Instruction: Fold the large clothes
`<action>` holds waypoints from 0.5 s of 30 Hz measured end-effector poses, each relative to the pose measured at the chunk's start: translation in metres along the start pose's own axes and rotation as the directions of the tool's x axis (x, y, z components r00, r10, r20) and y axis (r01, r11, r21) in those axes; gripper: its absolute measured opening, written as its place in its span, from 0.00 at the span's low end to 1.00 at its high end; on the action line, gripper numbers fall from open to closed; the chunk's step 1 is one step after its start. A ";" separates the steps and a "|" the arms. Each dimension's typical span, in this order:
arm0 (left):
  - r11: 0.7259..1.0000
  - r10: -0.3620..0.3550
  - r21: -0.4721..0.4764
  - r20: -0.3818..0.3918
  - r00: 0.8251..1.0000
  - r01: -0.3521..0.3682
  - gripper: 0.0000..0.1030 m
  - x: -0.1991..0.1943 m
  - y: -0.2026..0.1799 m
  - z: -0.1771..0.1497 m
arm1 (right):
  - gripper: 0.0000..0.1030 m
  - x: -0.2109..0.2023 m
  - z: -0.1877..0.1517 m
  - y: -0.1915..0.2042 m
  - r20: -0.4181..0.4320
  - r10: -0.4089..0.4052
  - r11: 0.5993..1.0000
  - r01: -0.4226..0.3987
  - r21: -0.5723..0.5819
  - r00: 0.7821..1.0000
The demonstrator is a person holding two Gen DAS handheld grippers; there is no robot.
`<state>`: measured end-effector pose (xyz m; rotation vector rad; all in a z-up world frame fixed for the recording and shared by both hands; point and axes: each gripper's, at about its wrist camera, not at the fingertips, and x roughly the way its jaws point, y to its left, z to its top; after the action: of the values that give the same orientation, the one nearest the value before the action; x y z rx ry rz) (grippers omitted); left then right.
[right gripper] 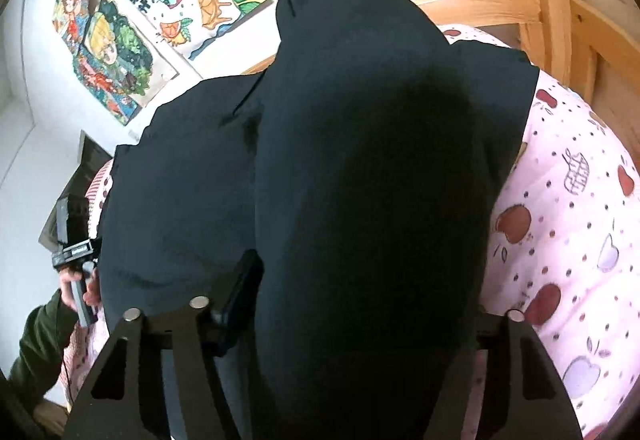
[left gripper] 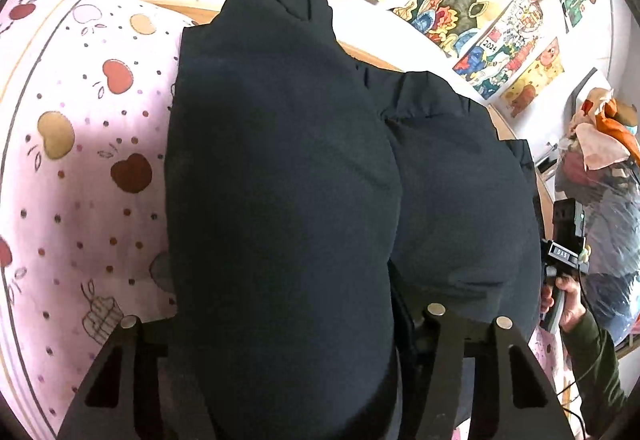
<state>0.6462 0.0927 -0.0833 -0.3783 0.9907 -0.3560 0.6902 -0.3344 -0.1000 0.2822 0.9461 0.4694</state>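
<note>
A thick, dark navy padded garment (left gripper: 288, 168) (right gripper: 360, 160) fills the middle of both views and bulges up toward the cameras. It lies over a pink bedsheet printed with apples (left gripper: 80, 168) (right gripper: 560, 240). My left gripper (left gripper: 280, 320) is shut on one padded fold, which hides the fingertips. My right gripper (right gripper: 344, 316) grips another fold the same way. Each wrist view also catches the other gripper at the garment's far side: the right gripper (left gripper: 564, 252) and the left gripper (right gripper: 74, 240), each held by a hand (left gripper: 568, 304) (right gripper: 80, 288) in a dark green sleeve.
A wooden bed frame (right gripper: 560, 20) (left gripper: 372, 56) runs behind the garment. Colourful drawings (left gripper: 480, 0) (right gripper: 160, 20) hang on the white wall. A clear plastic bag stuffed with items (left gripper: 600, 180) stands beside the bed.
</note>
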 end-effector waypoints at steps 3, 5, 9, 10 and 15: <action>1.000 0.015 -0.001 0.010 1.000 -0.015 0.52 -0.004 -0.004 -0.004 | 0.51 0.001 -0.008 0.004 0.005 -0.031 0.999 0.031 -0.010 1.000; 1.000 0.025 -0.004 0.024 0.999 -0.025 0.44 -0.009 -0.009 -0.006 | 0.46 -0.001 -0.010 0.008 0.016 -0.043 0.999 0.043 -0.003 0.999; 0.996 0.086 0.032 0.050 0.995 -0.087 0.35 -0.021 -0.026 -0.012 | 0.32 -0.014 -0.012 0.024 0.048 -0.071 0.997 0.072 -0.027 0.996; 0.993 0.105 0.045 0.053 0.993 -0.108 0.33 -0.025 -0.032 -0.013 | 0.30 -0.019 -0.012 0.025 0.054 -0.075 0.997 0.076 -0.032 0.996; 0.978 0.179 0.100 0.076 0.981 -0.186 0.29 -0.044 -0.059 -0.020 | 0.21 -0.042 -0.011 0.040 0.113 -0.071 0.997 0.075 -0.030 0.991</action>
<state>0.5999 0.0582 -0.0340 -0.1991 0.9287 -0.2274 0.6500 -0.3207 -0.0587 0.2392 0.8351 0.3982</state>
